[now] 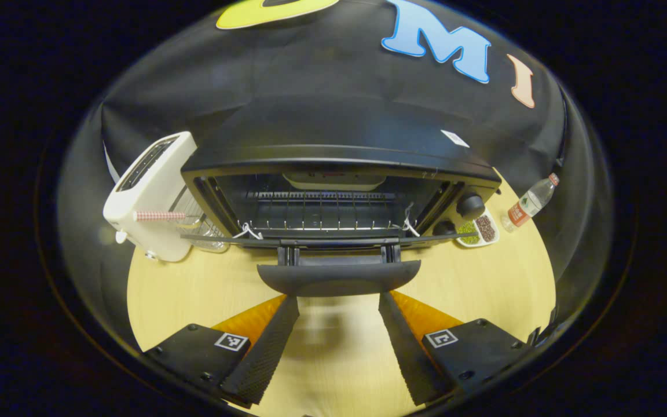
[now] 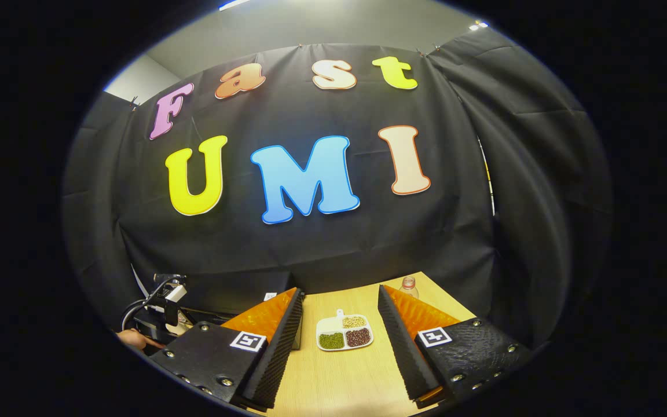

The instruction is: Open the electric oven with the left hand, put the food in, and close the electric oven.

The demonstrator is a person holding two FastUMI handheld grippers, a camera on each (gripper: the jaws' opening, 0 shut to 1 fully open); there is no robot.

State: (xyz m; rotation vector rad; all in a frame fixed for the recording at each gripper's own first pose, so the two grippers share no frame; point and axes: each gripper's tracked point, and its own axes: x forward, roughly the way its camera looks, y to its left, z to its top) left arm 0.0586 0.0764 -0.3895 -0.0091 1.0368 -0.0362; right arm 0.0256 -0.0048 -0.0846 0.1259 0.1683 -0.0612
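The black electric oven (image 1: 339,168) stands straight ahead in the left gripper view with its door (image 1: 322,238) dropped flat and the wire rack (image 1: 322,208) inside bare. The door handle (image 1: 339,278) lies just beyond my left gripper (image 1: 339,298), which is open and holds nothing. The food, a small white divided dish of beans (image 1: 478,230), sits on the table to the right of the oven. In the right gripper view the same dish (image 2: 344,333) lies between and beyond the spread fingers of my open right gripper (image 2: 339,291), apart from them.
A white toaster (image 1: 151,194) stands left of the oven. A plastic water bottle (image 1: 529,202) stands at the far right, also seen behind the dish (image 2: 407,284). The light wooden table (image 1: 194,289) runs forward. A hand with the other gripper (image 2: 160,315) shows at the lower left.
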